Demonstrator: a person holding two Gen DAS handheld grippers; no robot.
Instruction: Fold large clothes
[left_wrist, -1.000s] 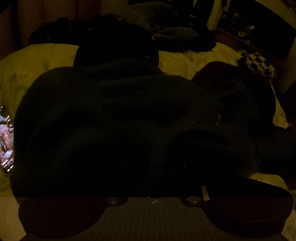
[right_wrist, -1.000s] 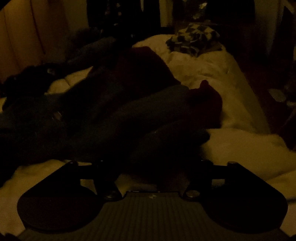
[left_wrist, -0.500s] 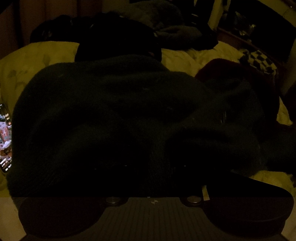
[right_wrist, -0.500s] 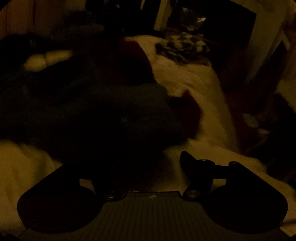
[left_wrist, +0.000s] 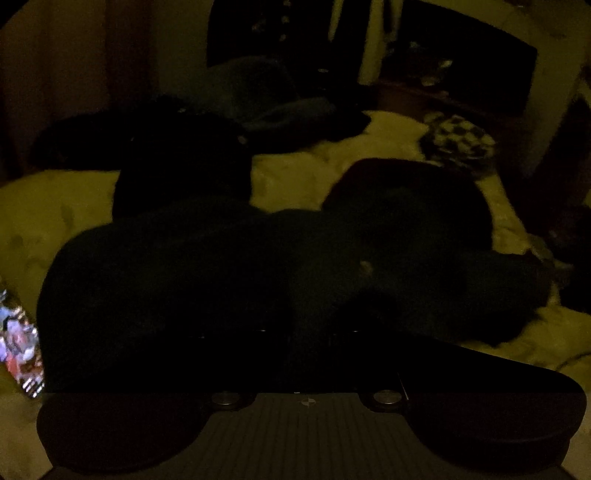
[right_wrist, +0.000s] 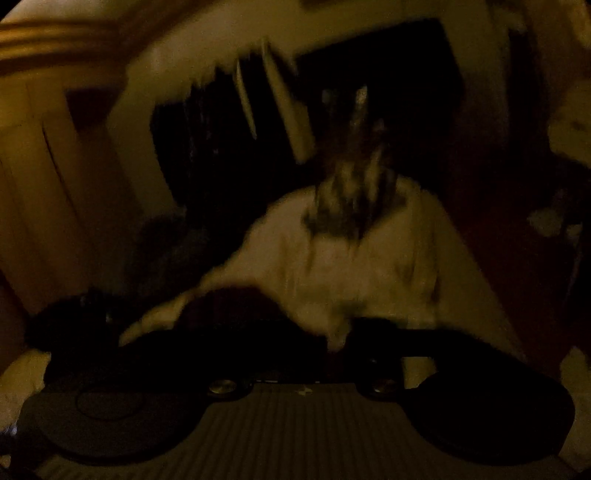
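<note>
The room is very dark. A large dark fleece garment (left_wrist: 229, 280) lies spread over a pale bed (left_wrist: 55, 214) and fills the middle of the left wrist view. My left gripper (left_wrist: 306, 332) is pressed into its near edge; the fingers are lost in the dark cloth. In the blurred right wrist view a dark fold of the garment (right_wrist: 229, 332) lies across my right gripper (right_wrist: 332, 350), whose right finger (right_wrist: 376, 347) shows against the pale bed (right_wrist: 369, 266). I cannot see how the jaws stand on either gripper.
More dark clothes (left_wrist: 177, 162) are piled at the back of the bed. A checkered cloth (left_wrist: 458, 140) lies at the far right and shows in the right wrist view (right_wrist: 351, 199). A lit phone (left_wrist: 22, 343) lies at the left edge. Dark furniture (right_wrist: 229, 147) stands behind.
The right gripper has swung up and away, so its view now looks over the bed at the far wall. The left gripper has pulled back a little; the garment looks lower and flatter.
</note>
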